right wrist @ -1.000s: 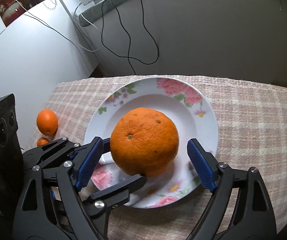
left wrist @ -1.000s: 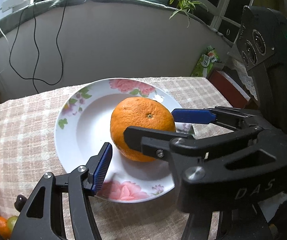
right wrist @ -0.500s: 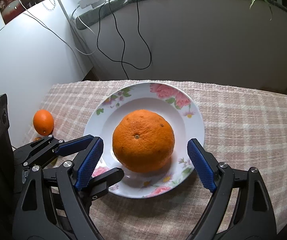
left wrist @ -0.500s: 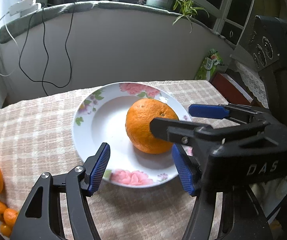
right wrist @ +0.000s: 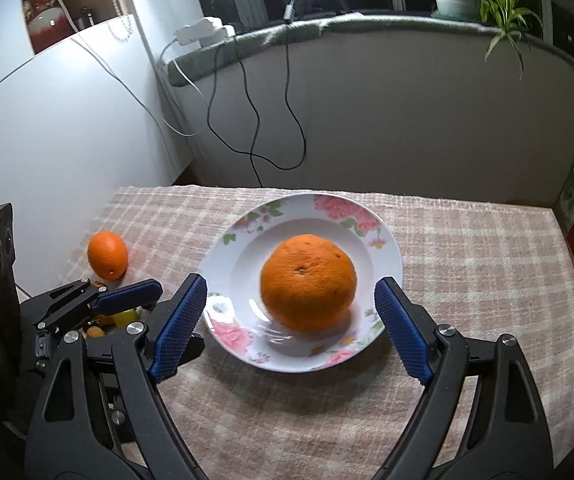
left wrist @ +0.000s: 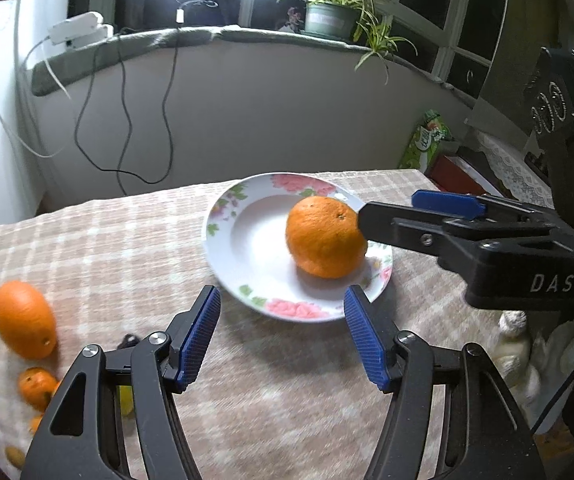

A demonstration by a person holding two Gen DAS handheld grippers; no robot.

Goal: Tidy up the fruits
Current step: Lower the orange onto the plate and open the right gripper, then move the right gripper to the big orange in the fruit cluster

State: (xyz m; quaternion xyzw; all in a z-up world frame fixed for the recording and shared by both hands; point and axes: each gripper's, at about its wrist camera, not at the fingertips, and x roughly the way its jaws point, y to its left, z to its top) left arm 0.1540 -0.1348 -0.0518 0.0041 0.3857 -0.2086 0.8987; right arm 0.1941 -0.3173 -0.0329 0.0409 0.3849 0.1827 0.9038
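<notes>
On the right hand-held gripper (left wrist: 383, 216), white letters read "DAS".

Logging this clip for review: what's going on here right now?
A person with two handheld grippers is sorting fruit. The large orange sits on the floral plate, gripped by neither. The left gripper and right gripper are both open, short of the plate. Another orange and small fruits wait on the tablecloth.

left gripper (left wrist: 281, 338) | backed off orange (left wrist: 325, 236) | right gripper (right wrist: 291, 330) | also withdrawn
</notes>
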